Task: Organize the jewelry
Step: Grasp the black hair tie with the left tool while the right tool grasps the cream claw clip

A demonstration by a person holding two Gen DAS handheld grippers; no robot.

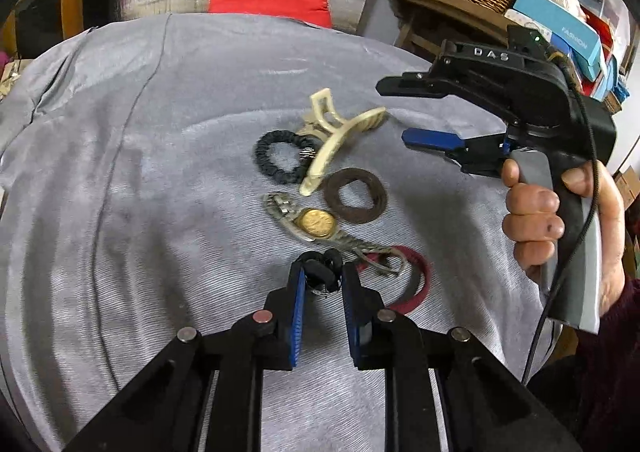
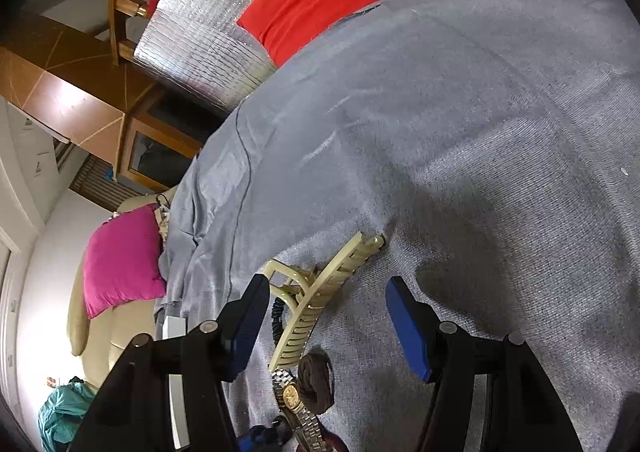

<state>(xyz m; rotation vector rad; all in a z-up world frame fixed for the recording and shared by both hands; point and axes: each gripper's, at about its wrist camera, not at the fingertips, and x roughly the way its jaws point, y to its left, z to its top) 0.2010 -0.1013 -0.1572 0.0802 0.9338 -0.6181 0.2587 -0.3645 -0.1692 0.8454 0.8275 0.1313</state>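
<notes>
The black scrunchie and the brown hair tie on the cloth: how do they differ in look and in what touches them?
The black scrunchie is ribbed and puckered; the brown hair tie is a flat, fuzzy band.
The cream hair claw lies across the scrunchie's edge; the hair tie lies just beside the claw's tip, next to the watch.
The scrunchie carries a small metal piece; the hair tie shows none.
Both are open rings lying flat on the grey cloth, outside either tongs.

Soft, even indoor light — heavy fisheye bending, dark corners, glare on the foil sheet.
</notes>
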